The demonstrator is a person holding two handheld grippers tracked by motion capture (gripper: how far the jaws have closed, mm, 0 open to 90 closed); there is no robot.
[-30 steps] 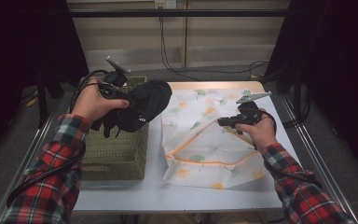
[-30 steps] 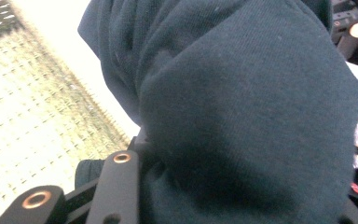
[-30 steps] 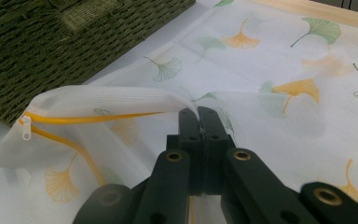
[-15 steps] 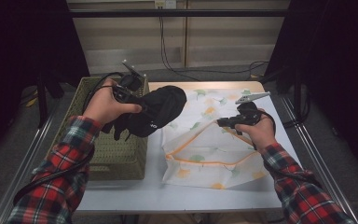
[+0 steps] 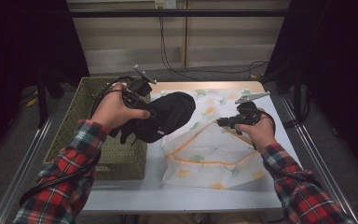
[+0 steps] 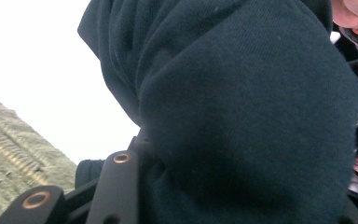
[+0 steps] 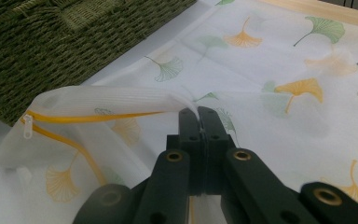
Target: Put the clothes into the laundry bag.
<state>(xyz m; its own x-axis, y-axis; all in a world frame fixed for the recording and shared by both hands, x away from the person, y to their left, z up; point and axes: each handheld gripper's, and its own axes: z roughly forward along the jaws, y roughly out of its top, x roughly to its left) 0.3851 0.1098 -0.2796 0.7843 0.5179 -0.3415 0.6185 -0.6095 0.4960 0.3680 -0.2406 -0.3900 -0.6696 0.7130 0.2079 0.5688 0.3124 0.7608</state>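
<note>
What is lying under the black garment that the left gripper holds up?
Below the black garment lie the basket's rim and the leaf-print mesh bag, whose edge the right gripper pinches open. The table directly beneath it is covered.

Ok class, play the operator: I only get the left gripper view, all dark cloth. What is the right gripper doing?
Observer: The right tongs are shut on the rim of a white mesh bag, lifting its mouth open.
Operator: Is the zip undone?
Observer: Yes, the yellow zip gapes, its pull at the end nearest the green woven basket.
Operator: Where is my cloth over the table?
Observer: The black garment hangs between the basket and the bag's mouth.
</note>
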